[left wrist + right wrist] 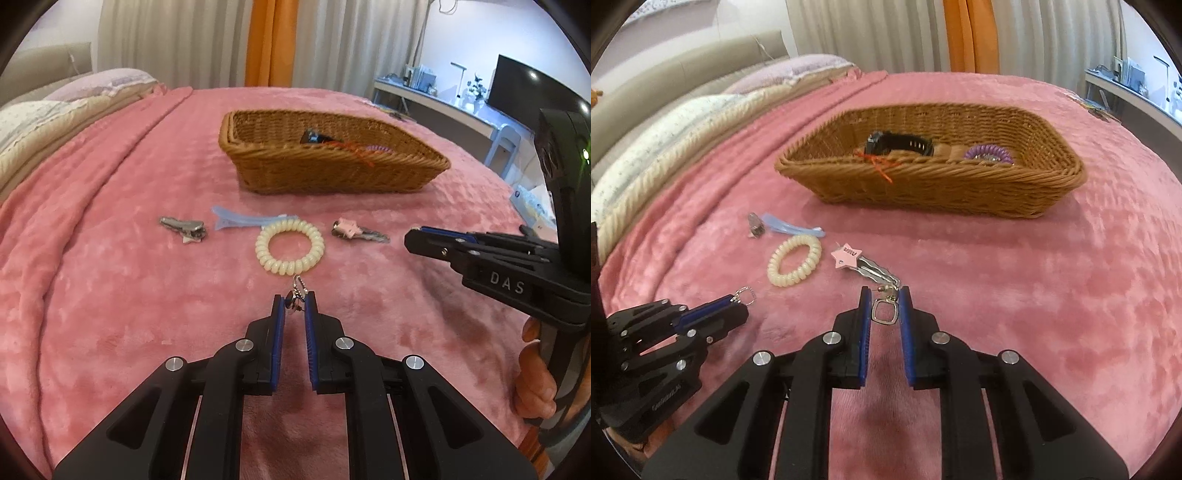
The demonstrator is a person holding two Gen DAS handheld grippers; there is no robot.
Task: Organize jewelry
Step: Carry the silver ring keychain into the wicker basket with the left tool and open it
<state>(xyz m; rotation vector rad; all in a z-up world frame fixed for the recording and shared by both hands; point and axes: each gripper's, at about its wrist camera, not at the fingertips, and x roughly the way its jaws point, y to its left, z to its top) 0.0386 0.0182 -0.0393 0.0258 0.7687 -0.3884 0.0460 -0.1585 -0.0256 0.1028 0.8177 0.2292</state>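
In the left wrist view my left gripper is shut on a small silver earring with a short chain, just in front of a cream spiral hair tie. The right wrist view shows my right gripper shut on a square silver earring, right behind a pink star hair clip. The left gripper lies at the left there, and the right gripper at the right of the left wrist view. A wicker basket stands beyond on the pink blanket.
The basket holds a black watch, a purple spiral tie and an orange string. A blue clip and a silver clip lie left of the cream tie. Pillows are far left, a desk far right.
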